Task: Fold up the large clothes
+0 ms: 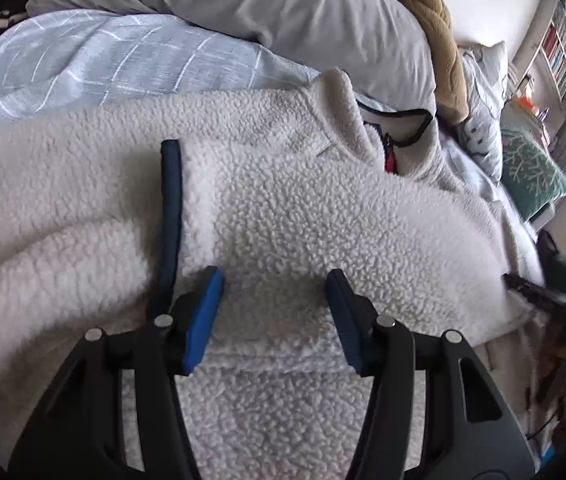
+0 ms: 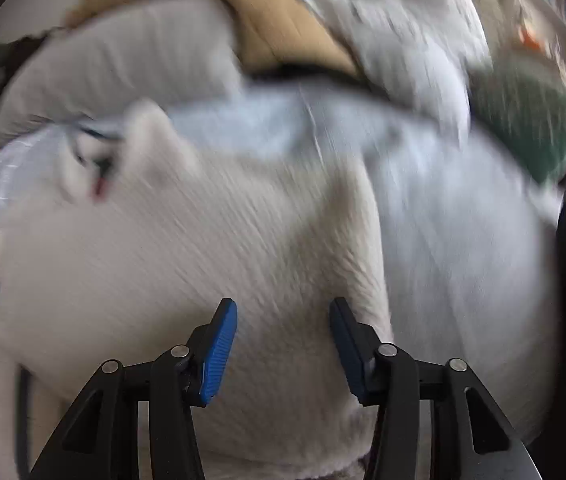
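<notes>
A cream sherpa fleece jacket (image 1: 283,208) lies spread on the bed, its collar and dark zipper (image 1: 391,148) at the far right. A sleeve with a dark blue cuff trim (image 1: 172,208) is folded across its body. My left gripper (image 1: 275,312) is open just above the fleece, with nothing between the jaws. In the blurred right wrist view the same jacket (image 2: 203,264) fills the middle. My right gripper (image 2: 283,344) is open over it near its right edge. The other gripper's black frame (image 1: 543,292) shows at the right of the left wrist view.
The jacket rests on a light blue patterned duvet (image 1: 83,64). Behind it are a grey pillow (image 1: 263,8), a tan blanket (image 1: 435,32) and a teal cushion (image 1: 531,172). Shelves (image 1: 563,48) stand at the far right.
</notes>
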